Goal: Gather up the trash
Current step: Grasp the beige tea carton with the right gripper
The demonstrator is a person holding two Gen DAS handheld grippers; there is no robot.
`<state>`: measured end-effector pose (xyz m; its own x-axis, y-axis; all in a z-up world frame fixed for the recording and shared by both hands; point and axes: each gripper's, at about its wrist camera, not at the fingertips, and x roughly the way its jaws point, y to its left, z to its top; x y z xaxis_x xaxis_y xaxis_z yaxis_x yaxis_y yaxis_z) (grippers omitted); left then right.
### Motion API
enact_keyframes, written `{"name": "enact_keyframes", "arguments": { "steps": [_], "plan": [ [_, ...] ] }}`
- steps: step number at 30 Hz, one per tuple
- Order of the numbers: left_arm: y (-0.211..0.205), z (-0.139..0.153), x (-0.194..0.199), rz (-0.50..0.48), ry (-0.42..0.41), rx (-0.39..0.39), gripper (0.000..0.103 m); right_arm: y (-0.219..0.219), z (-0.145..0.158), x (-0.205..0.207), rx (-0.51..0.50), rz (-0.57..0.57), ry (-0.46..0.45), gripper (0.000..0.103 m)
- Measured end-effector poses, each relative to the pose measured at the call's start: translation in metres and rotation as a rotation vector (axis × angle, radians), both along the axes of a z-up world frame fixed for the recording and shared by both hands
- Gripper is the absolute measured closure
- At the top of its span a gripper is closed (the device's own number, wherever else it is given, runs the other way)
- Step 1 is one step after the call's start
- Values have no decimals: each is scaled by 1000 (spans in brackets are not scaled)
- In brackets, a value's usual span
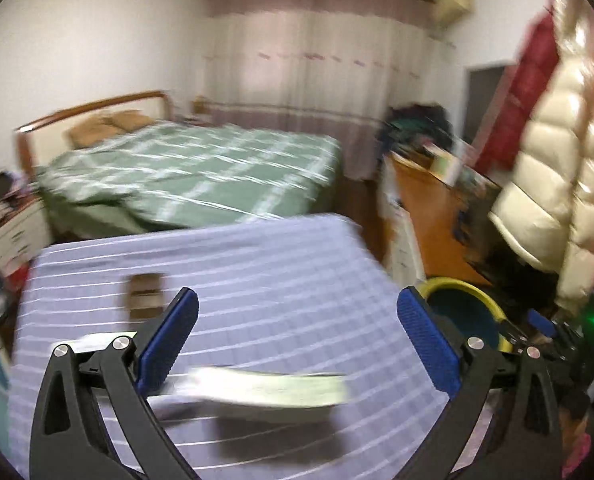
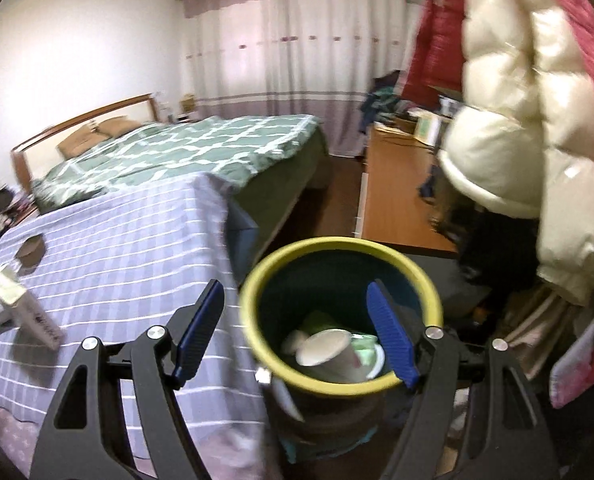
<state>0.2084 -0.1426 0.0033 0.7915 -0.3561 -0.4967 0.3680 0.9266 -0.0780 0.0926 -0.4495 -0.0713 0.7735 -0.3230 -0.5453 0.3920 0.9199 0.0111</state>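
- My left claw (image 1: 297, 336) is spread wide over the purple striped cloth (image 1: 257, 264). Nothing is pinched, and the pads are clear of everything.
- My right claw (image 2: 295, 320) is also spread and empty. It hangs above the near rim of the yellow-rimmed bin (image 2: 253, 280), with its right pad over the bin mouth.
- Done so far, judging by the bin: a white paper cup (image 2: 329, 354) is inside, lying on its side with the open mouth toward the camera and slightly left, its long axis running back to the right. There is pale green and white stuff under and behind it that I can't identify.
- Left, nearest first: a flat pale green packet or box (image 1: 265, 390) lies on the cloth just below my left claw, low in the left wrist view. It is motion-blurred. Its long axis runs left-right across that view, roughly crosswise to the claw's pointing line. In the right wrist view it appears as a long carton (image 2: 25, 312) well left of the bin, with its axis running diagonally from upper left to lower right.
- Farther out is a small brown cup-like item (image 1: 145, 296), on the cloth beyond the left pad. It looks upright, with a round mouth in the right wrist view, but blur makes this uncertain.
- My estimate is that the task is partway done, with at least two pieces still on the cloth.
- The bin sits on the floor off the cloth's right edge, beside the table.
- Beyond that are the green bed (image 1: 201, 168) and then the curtains (image 1: 305, 60).
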Motion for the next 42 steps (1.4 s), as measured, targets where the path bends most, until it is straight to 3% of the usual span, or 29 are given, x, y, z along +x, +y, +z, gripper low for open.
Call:
{"name": "enact_keyframes", "arguments": {
  "steps": [5,11,14,17,22,33,42],
  "plan": [
    [98,-5,6,209,-35,-13,5,47,6,25,6,122,11,33],
    [195,-36,24,446,-90,-5,5,110,15,46,5,274,16,33],
    [223,-53,31,514,-87,1,5,134,20,53,18,347,15,33],
    [244,-68,37,518,-37,-41,5,150,23,63,76,449,26,33],
    [245,-73,39,507,-35,-57,5,169,15,80,163,589,67,21],
    [225,-76,33,467,-44,-35,5,196,-27,118,210,702,192,20],
    [221,-75,35,469,-39,-28,5,196,-22,100,230,735,182,42]
  ]
}}
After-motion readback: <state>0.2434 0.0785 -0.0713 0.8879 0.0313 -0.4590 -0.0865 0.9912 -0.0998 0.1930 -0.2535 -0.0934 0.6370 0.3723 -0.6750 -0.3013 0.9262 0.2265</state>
